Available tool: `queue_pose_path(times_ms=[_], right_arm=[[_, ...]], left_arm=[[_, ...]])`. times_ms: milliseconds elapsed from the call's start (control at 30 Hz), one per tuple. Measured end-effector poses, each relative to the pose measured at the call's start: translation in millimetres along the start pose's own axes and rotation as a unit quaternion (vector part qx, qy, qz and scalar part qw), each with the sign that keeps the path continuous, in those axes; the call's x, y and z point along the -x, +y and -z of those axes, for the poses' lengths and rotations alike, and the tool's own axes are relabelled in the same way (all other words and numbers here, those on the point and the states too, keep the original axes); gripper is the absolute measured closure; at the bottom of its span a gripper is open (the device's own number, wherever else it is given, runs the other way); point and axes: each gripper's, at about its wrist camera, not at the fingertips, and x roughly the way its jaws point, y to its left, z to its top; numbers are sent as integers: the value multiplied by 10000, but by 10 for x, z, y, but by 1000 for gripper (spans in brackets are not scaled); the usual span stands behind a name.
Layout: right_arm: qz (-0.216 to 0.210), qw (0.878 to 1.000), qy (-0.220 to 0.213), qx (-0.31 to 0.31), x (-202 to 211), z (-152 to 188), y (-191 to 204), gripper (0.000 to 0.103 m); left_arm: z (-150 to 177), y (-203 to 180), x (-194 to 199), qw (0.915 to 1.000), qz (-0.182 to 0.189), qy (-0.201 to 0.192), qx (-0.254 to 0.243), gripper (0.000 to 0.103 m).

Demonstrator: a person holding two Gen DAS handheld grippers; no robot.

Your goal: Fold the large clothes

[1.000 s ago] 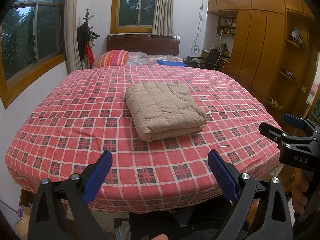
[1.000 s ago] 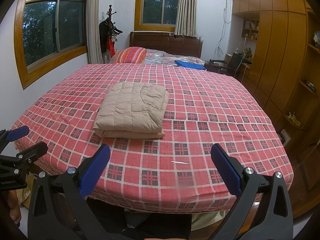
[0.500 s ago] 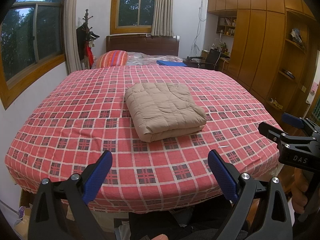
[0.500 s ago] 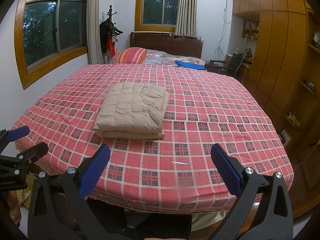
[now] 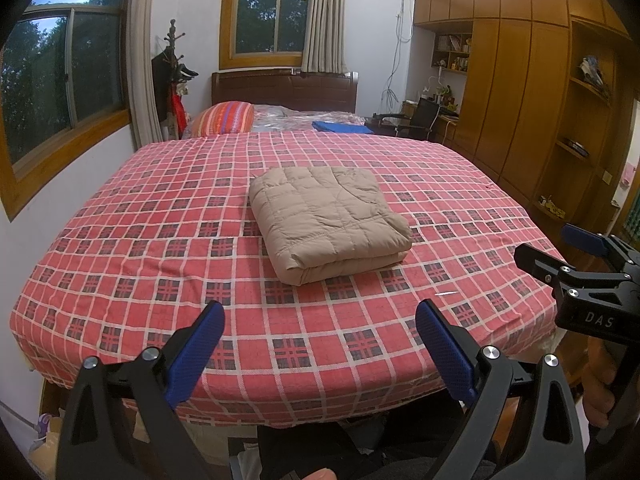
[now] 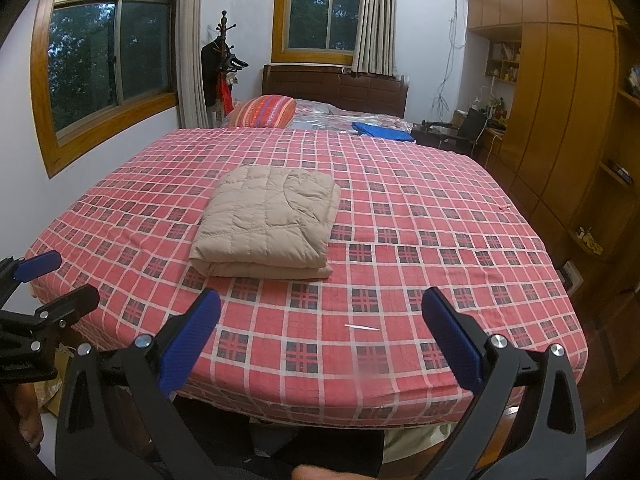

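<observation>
Beige folded garment [image 5: 326, 220] beyond claws [image 5: 320, 354]

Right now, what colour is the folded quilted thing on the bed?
Beige. The folded quilted garment shows best in the left wrist view.

You've got a bed [image 5: 120, 264] with a red plaid sheet; the folded beige quilted garment [image 5: 326, 220] lies flat near its middle. At the headboard end, a striped pillow [image 5: 224, 118] on the left, a blue folded cloth [image 5: 340, 127] toward the right.
</observation>
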Motion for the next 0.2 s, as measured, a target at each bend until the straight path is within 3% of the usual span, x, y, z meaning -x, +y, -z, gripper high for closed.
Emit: queue_pose_path(times_ms=[200], right_arm=[[-13, 10000, -6, 8, 3, -2, 18, 3]], left_arm=[[7, -5, 3, 10000, -9, 4, -7, 7]])
